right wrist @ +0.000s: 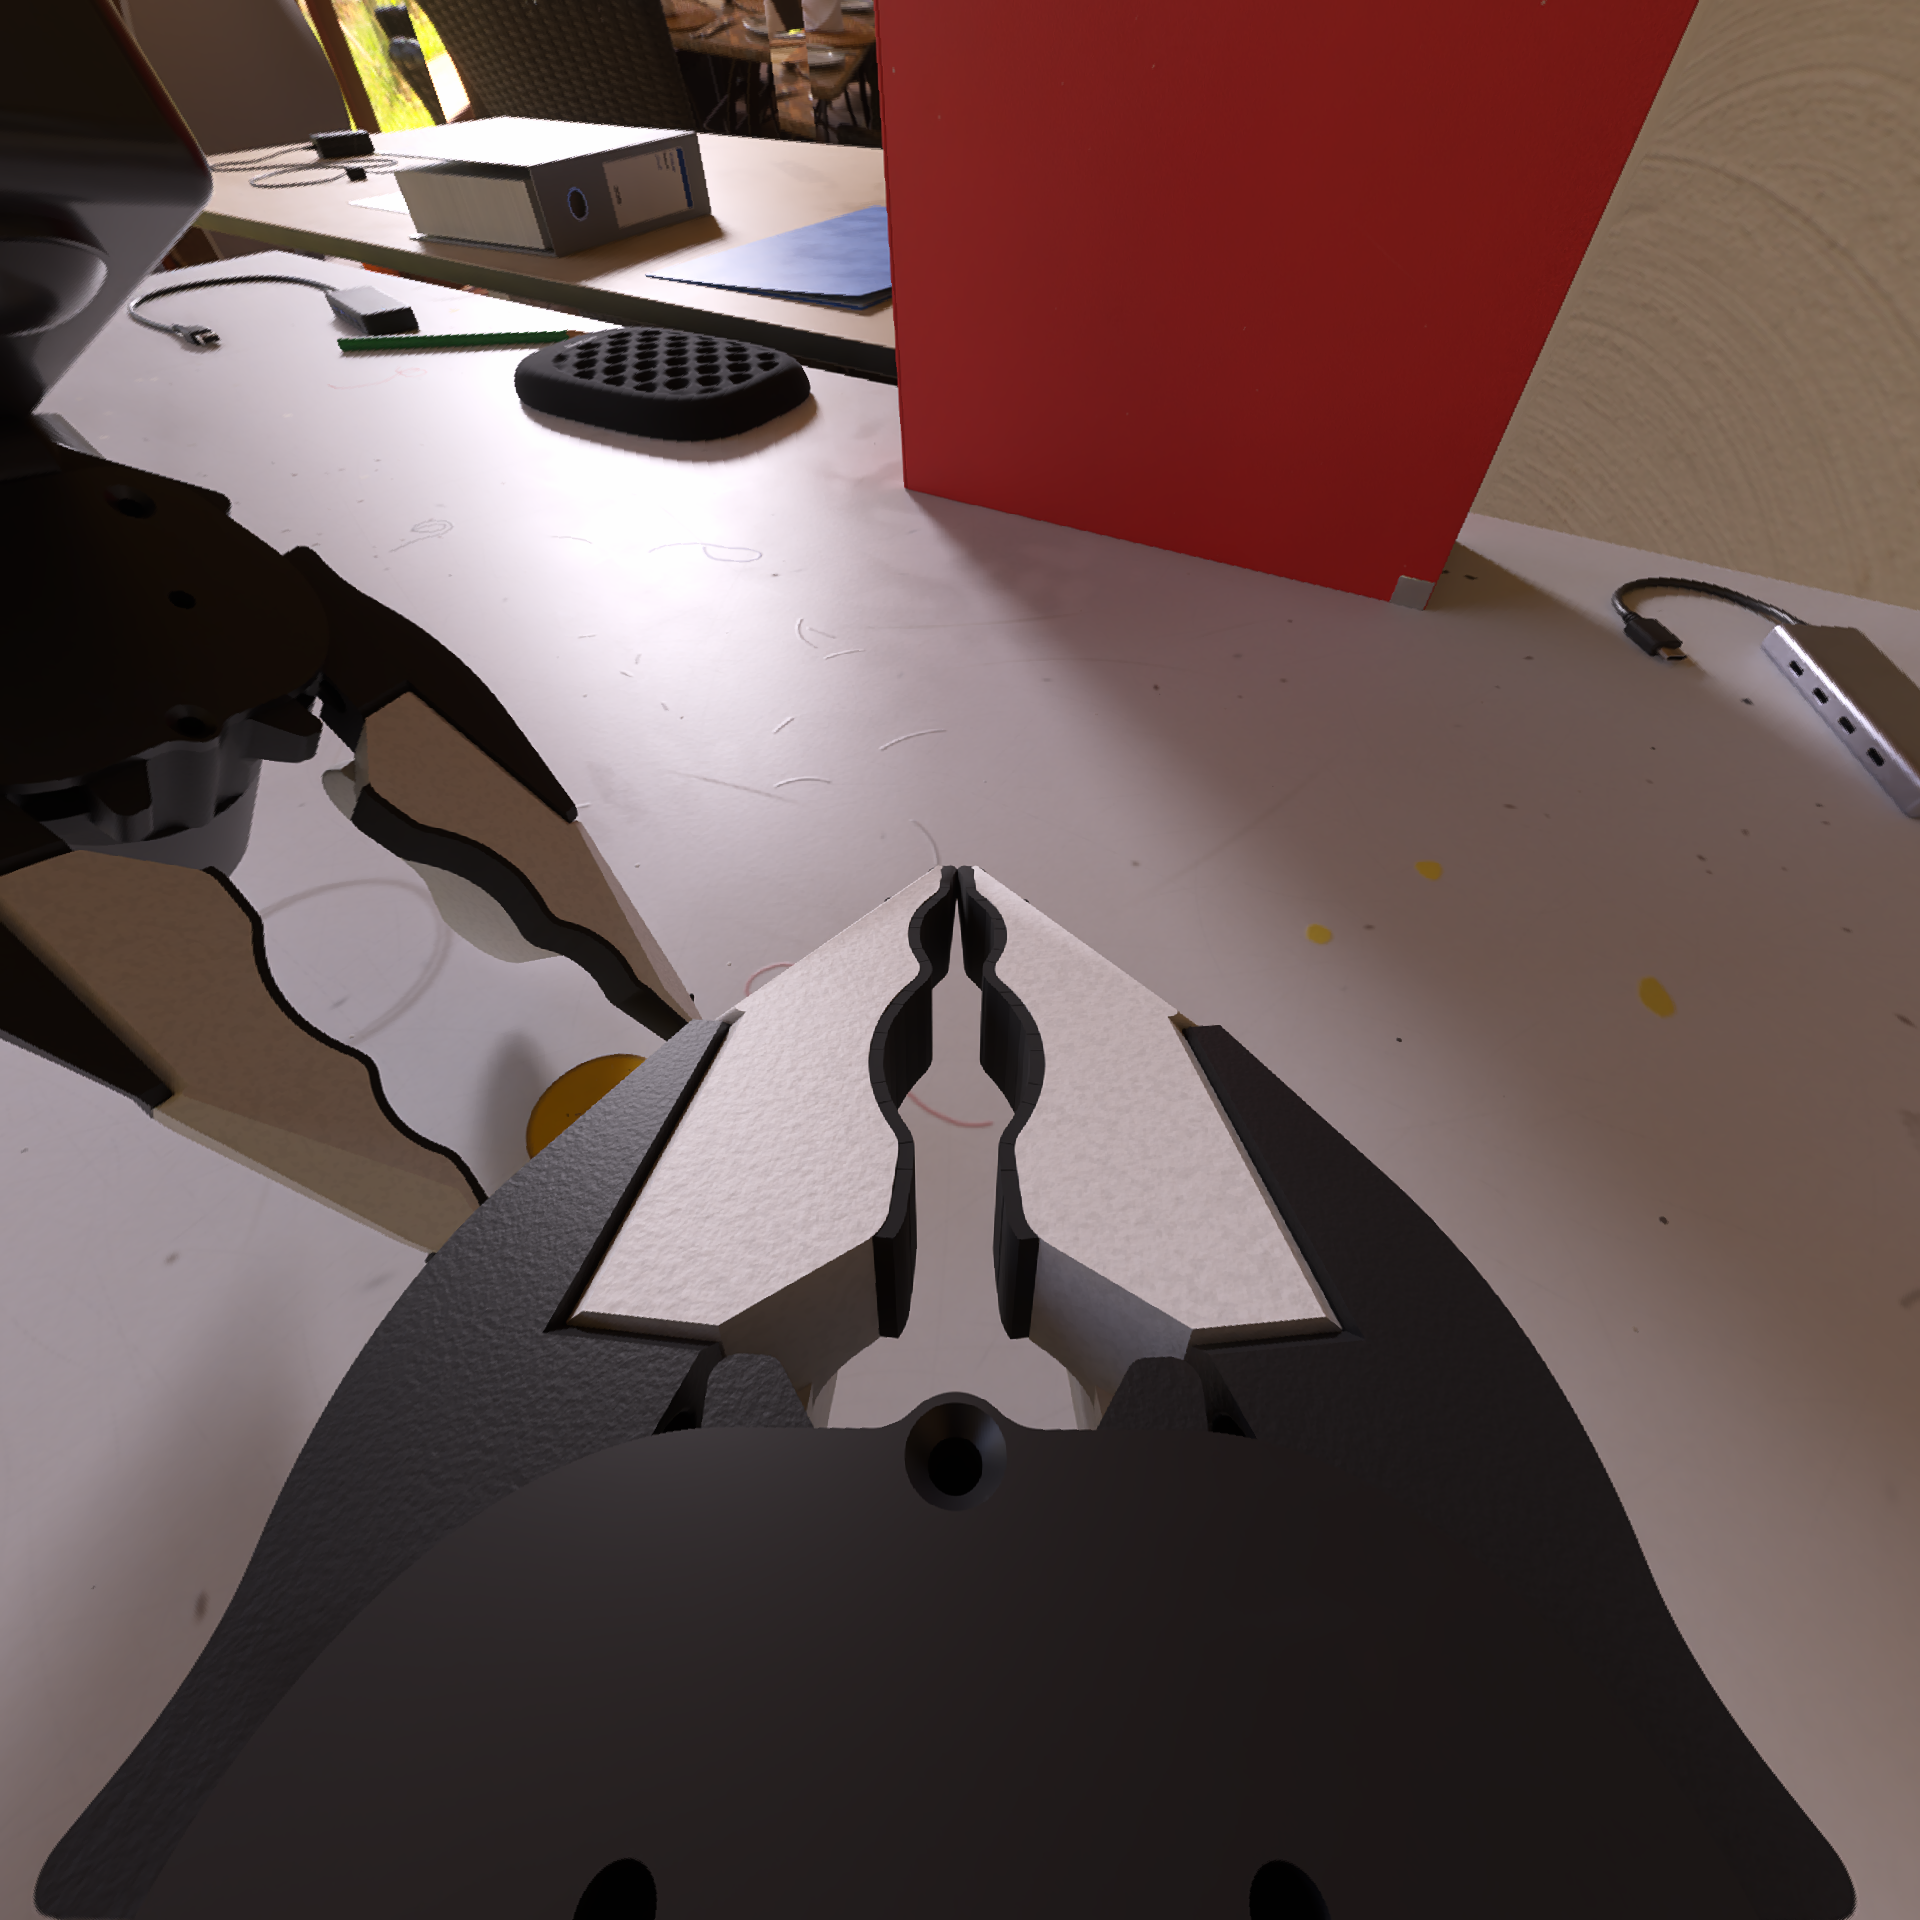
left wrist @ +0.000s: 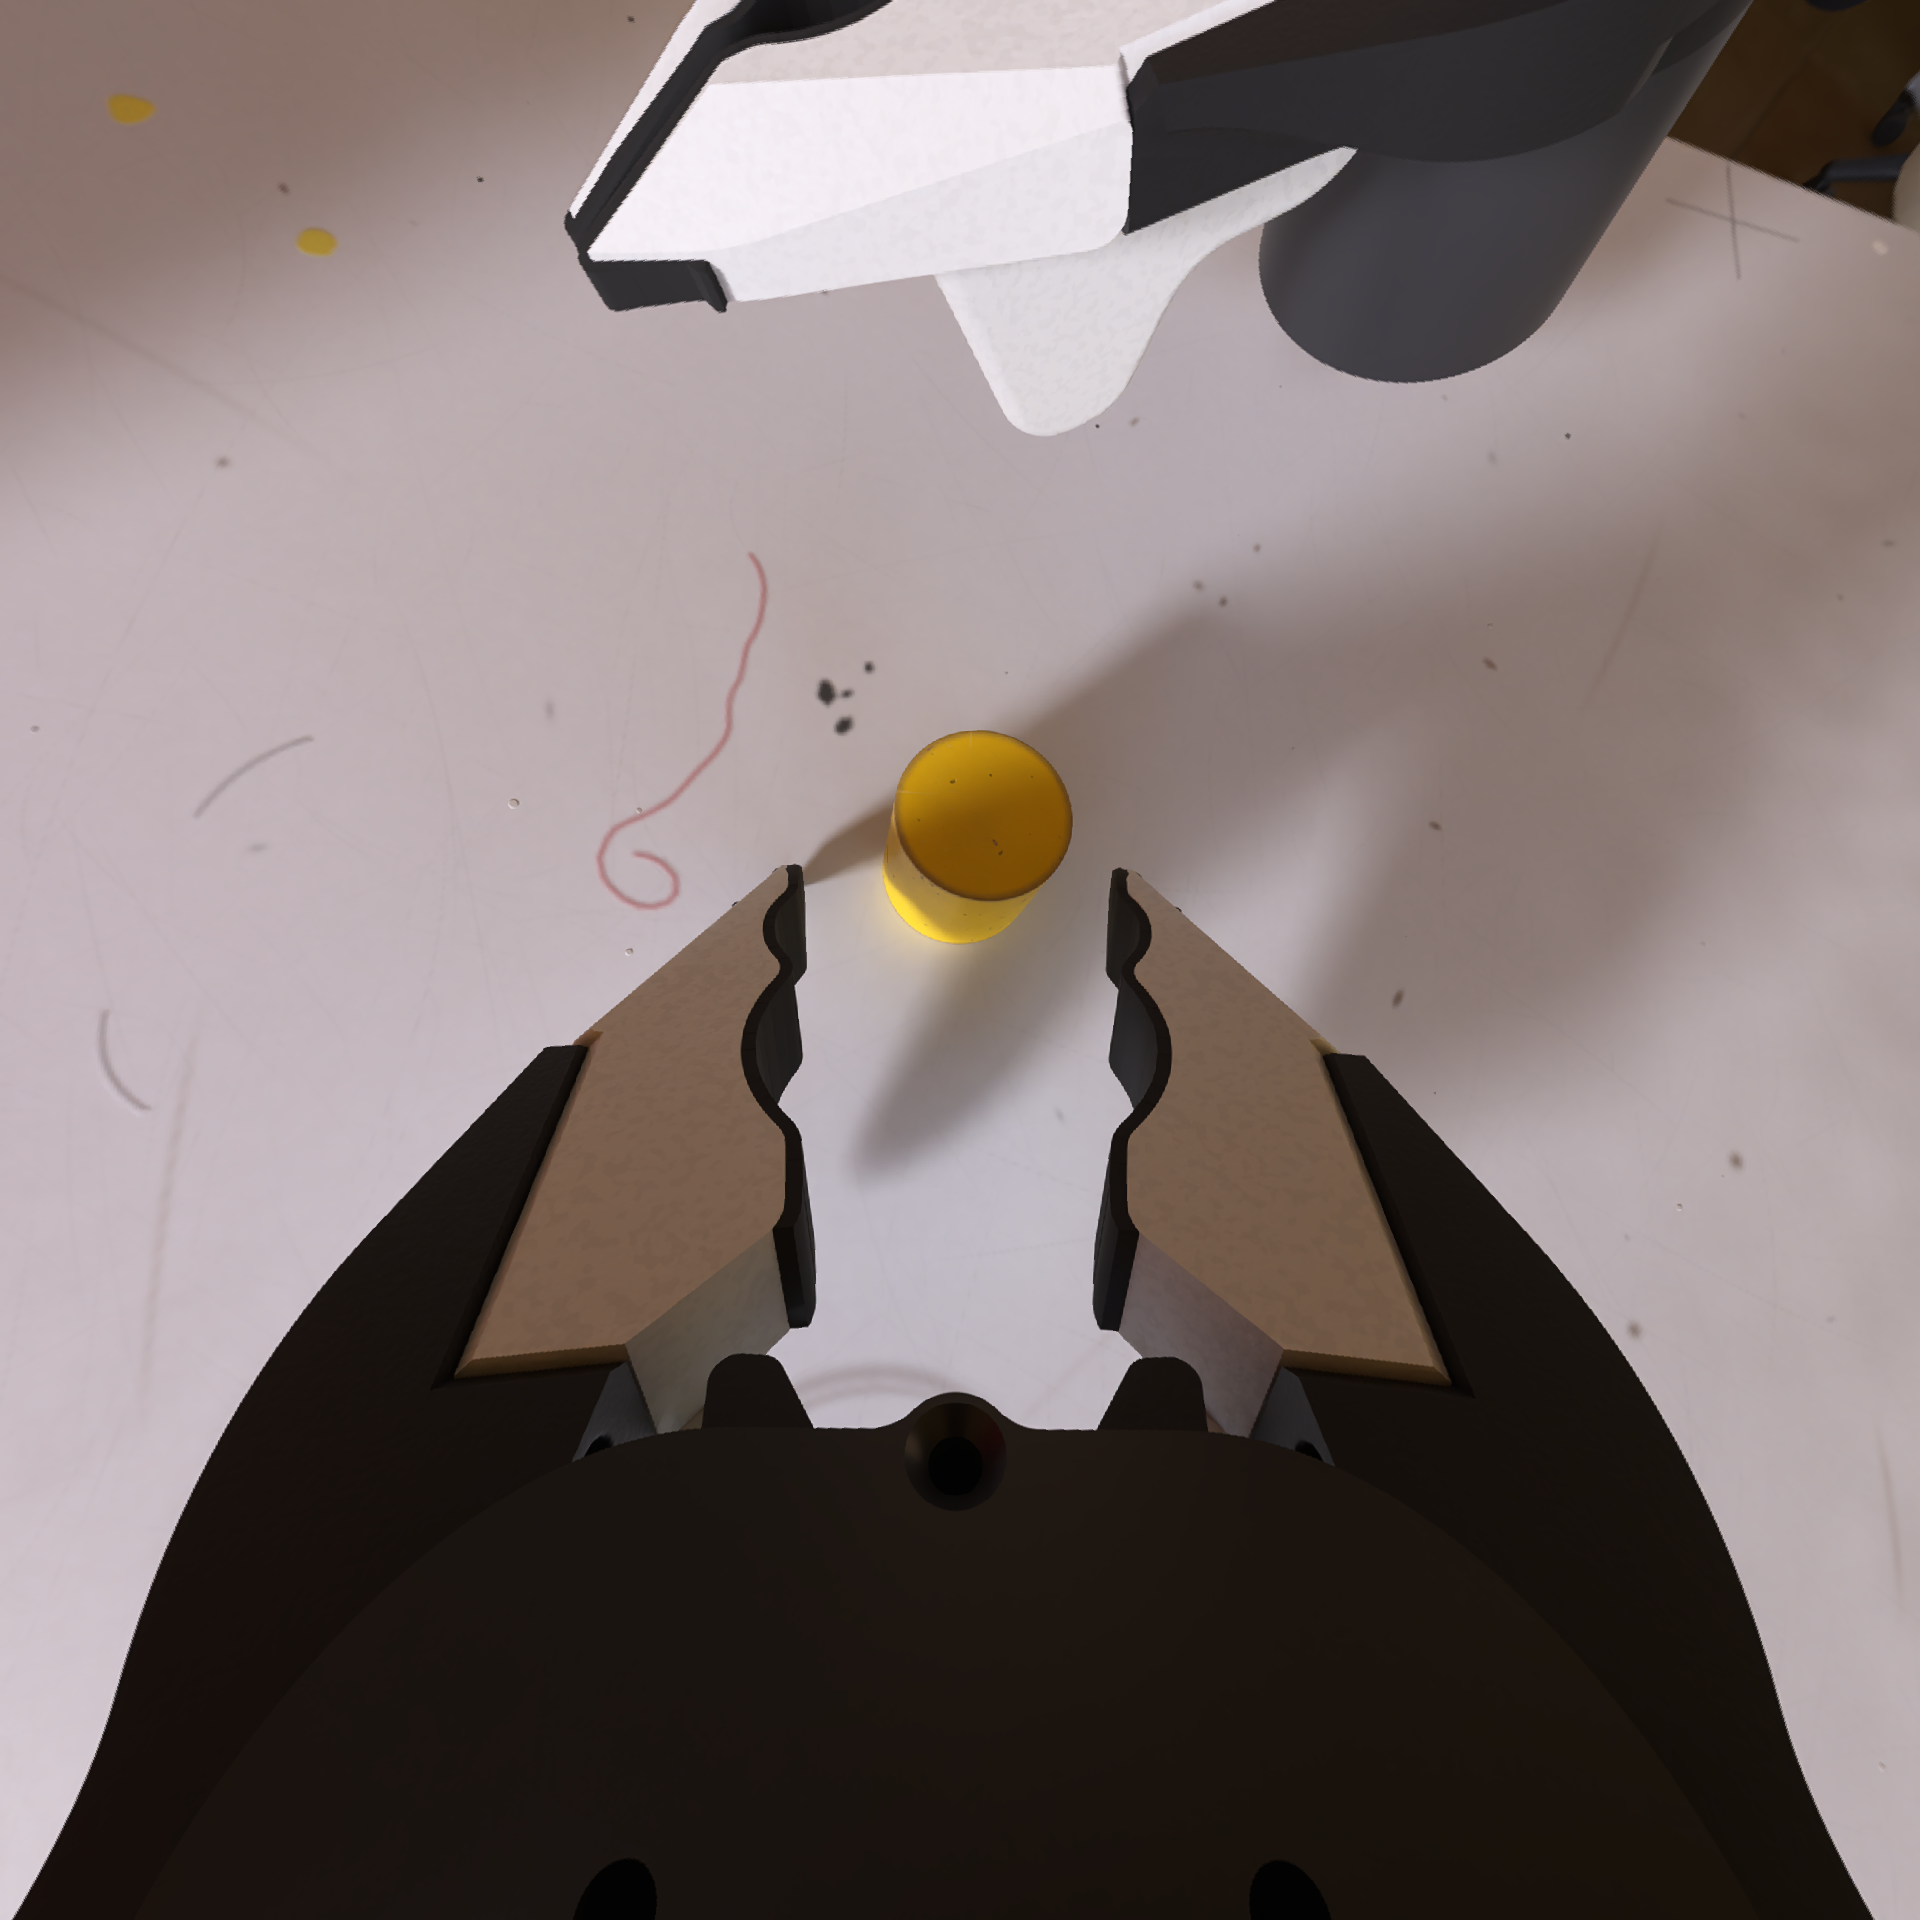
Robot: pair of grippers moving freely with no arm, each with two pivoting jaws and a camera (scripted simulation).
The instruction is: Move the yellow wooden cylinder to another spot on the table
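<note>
The yellow wooden cylinder (left wrist: 975, 837) stands upright on the white table (left wrist: 312, 582), just beyond my left gripper's fingertips. My left gripper (left wrist: 954, 883), with tan pads, is open and empty, and hovers above the cylinder with the gap lined up on it. My right gripper (right wrist: 956, 875), with white pads, is shut and empty; it also shows in the left wrist view (left wrist: 862, 187) above and beyond the cylinder. In the right wrist view only a sliver of the cylinder (right wrist: 582, 1091) shows between the left gripper (right wrist: 582, 1101) and my own body.
A red box (right wrist: 1226, 281) stands at the back. A black perforated pad (right wrist: 665, 379), a green pencil (right wrist: 457, 340) and a small adapter with cable (right wrist: 364, 304) lie far left. A grey USB hub (right wrist: 1849, 717) lies at the right. Yellow paint spots (left wrist: 315, 241) mark the table.
</note>
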